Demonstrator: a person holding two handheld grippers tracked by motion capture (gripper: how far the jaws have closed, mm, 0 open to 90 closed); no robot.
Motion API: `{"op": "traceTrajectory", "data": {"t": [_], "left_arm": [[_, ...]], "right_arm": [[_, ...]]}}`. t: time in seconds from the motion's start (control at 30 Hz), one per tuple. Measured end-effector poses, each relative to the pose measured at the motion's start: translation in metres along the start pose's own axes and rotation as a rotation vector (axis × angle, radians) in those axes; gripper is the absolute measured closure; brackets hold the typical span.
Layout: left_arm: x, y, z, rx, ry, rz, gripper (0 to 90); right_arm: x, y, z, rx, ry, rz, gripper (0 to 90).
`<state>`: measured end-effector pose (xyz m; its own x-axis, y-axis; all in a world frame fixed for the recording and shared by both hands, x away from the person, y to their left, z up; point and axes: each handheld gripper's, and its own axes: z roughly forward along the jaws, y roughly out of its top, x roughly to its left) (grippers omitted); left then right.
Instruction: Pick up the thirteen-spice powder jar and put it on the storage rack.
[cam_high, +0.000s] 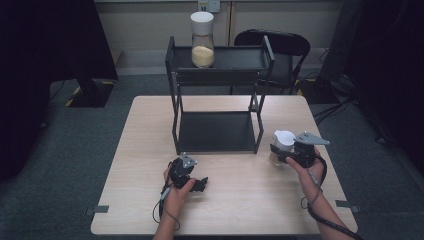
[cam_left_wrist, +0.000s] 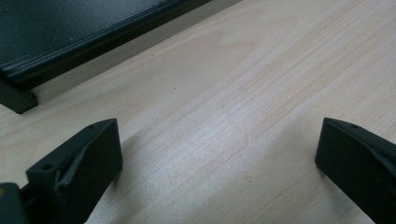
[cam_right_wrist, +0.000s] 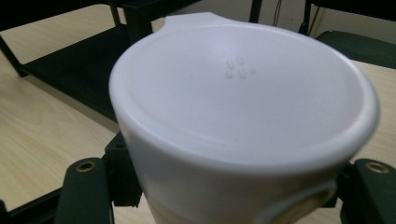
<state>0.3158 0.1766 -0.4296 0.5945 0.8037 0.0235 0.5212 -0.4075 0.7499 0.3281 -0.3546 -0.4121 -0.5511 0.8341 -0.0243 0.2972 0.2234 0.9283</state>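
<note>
- Left gripper (cam_high: 200, 184), lower centre-left of the high view: lies low on the table (cam_high: 150, 190), jaws spread wide, nothing between them. In the left gripper view bare wood shows between the two black jaws, with the foot of the rack at upper left. Looks parked there, out of the way, so the other hand can work.
- Left hand (cam_high: 177, 192) wraps the gripper body from below; the cable trails back toward the bottom edge.
- Black two-shelf rack (cam_high: 218, 75), centre of the high view: stands on the far half of the table. Lower shelf bare, and its open front faces the person, so it probably takes the next jar.
- Jar with grain (cam_high: 202, 40), top centre: white lid, pale yellowish fill, upright on the left part of the top shelf. Room is left beside it to the right.
- White-lidded jar (cam_high: 283, 145), right of centre, just right of the rack's front right leg: at table level, upright. In the right gripper view its lid (cam_right_wrist: 243, 93) looms large and close.
- Right gripper (cam_high: 286, 159): jaws closed on this jar below the lid, one on each side. A low grip under the lid rim likely keeps it from slipping when lifted.
- Right hand (cam_high: 306, 167) comes in from the lower right, grey plate on top.
</note>
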Motion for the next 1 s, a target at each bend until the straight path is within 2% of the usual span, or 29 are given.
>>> {"op": "traceTrajectory", "data": {"t": [0.47,0.67,1.0], "left_arm": [[0.0,0.0,0.0,0.0,0.0,0.001,0.0],[0.0,0.0,0.0,0.0,0.0,0.0,0.0],[0.0,0.0,0.0,0.0,0.0,0.0,0.0]], "right_arm": [[0.008,0.016,-0.004,0.001,0.088,-0.051,30.2],[0.013,0.029,-0.004,-0.004,0.135,-0.064,30.2],[0.024,0.05,0.003,-0.001,0.181,-0.084,30.2]]}}
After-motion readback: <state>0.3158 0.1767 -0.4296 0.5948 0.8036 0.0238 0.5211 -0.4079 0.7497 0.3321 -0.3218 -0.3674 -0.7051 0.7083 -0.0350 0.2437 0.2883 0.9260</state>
